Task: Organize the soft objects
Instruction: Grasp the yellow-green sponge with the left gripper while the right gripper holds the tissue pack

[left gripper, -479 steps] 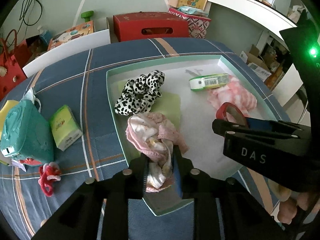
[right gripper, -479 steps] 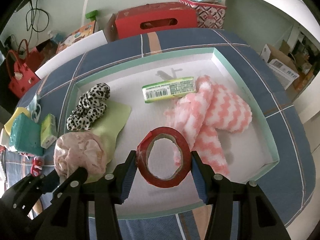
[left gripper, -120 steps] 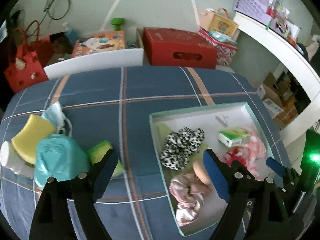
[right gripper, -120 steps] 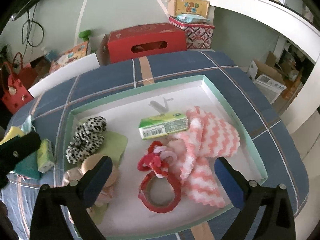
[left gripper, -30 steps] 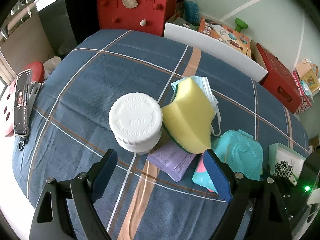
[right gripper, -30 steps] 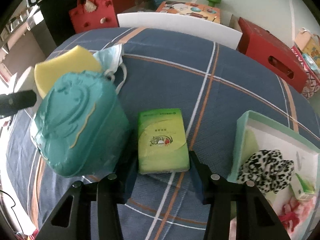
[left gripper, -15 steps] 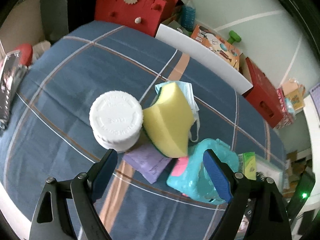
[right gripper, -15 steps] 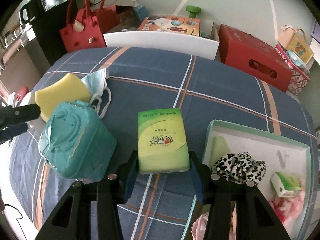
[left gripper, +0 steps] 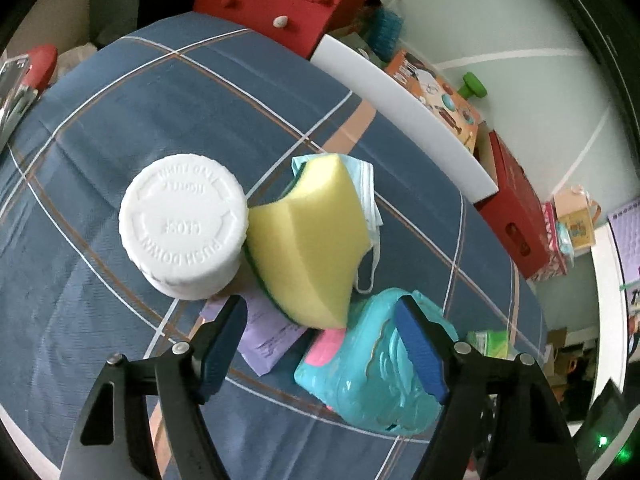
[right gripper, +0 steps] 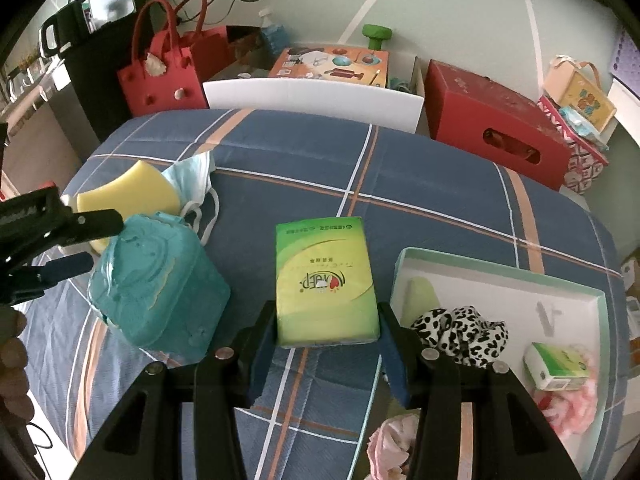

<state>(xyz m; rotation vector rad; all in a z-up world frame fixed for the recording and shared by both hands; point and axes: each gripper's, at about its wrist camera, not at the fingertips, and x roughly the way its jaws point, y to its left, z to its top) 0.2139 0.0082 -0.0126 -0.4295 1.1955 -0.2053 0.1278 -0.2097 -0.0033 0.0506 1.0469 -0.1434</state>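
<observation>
Two tissue packs: one in the box, one gripped by right tool

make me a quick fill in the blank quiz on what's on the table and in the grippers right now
1. The right gripper is shut on a ____ tissue pack.
2. The yellow sponge leans against a white ____.
3. The leopard-print scrunchie lies inside the ____.
4. The left gripper holds ____.

Missing words: green; bottle; tray; nothing
</observation>
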